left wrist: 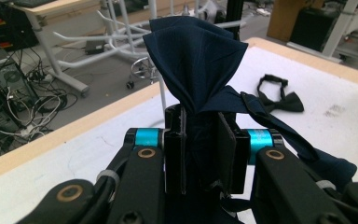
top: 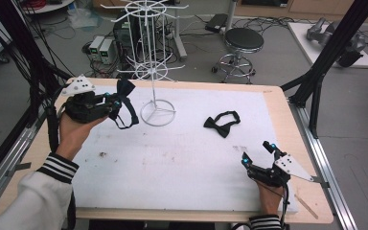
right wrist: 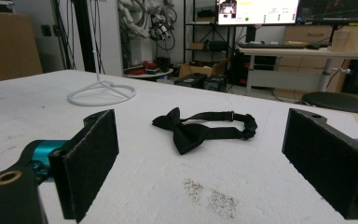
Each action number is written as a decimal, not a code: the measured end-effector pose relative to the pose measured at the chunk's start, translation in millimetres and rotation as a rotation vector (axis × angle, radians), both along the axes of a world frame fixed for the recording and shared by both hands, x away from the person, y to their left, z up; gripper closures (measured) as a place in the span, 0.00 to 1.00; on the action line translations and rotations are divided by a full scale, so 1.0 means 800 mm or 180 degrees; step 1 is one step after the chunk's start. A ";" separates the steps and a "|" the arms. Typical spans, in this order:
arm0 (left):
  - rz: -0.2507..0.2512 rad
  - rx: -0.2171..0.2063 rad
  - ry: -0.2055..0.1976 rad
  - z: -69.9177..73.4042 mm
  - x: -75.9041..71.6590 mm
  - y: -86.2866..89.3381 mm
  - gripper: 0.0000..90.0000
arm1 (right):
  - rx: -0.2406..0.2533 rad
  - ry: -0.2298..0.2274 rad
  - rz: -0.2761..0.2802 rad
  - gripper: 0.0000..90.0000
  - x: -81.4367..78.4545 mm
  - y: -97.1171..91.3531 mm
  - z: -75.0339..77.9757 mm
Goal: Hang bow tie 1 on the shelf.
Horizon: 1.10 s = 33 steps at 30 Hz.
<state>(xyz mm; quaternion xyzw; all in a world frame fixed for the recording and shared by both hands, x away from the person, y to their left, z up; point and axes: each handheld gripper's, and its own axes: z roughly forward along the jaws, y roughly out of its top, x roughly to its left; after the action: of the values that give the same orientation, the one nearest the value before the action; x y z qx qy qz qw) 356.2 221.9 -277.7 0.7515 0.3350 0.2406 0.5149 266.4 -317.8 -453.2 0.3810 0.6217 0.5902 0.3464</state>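
Observation:
My left gripper [top: 116, 102] is shut on a dark navy bow tie [top: 125, 88], held in the air over the table's far left corner. Its strap [top: 127, 120] hangs down in a loop. In the left gripper view the navy bow tie [left wrist: 196, 56] fans out above the closed jaws of the left gripper [left wrist: 200, 149]. A black bow tie [top: 222, 124] lies flat on the white mat, right of centre. My right gripper [top: 258, 152] rests near the front right, open, pointing at the black bow tie [right wrist: 200, 128], which lies ahead of the open right gripper [right wrist: 200, 172].
A white wire display stand [top: 151, 57] with hook arms rises from a ring base [top: 157, 113] at the back middle of the white mat [top: 172, 163]. The wooden table edge [top: 297, 139] runs along the right. A stool [top: 243, 40] stands on the floor beyond.

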 end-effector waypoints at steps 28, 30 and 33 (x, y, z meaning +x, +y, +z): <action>0.0195 -0.0001 -0.0049 0.038 0.057 0.006 0.83 | -0.0003 -0.0006 0.0003 0.11 0.000 0.000 0.000; 0.0188 0.0006 -0.0059 0.039 0.060 0.005 0.83 | -0.0002 -0.0015 -0.0006 0.11 0.000 0.000 0.000; 0.0190 -0.0003 -0.0073 0.039 0.066 0.003 0.83 | -0.0003 -0.0018 -0.0004 0.11 0.000 -0.001 0.000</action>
<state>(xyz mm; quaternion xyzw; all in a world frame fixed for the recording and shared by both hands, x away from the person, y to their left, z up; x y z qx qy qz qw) 408.8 224.4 -246.4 0.7381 0.3514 0.2643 0.5118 266.3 -318.3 -453.3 0.3796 0.6208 0.5907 0.3488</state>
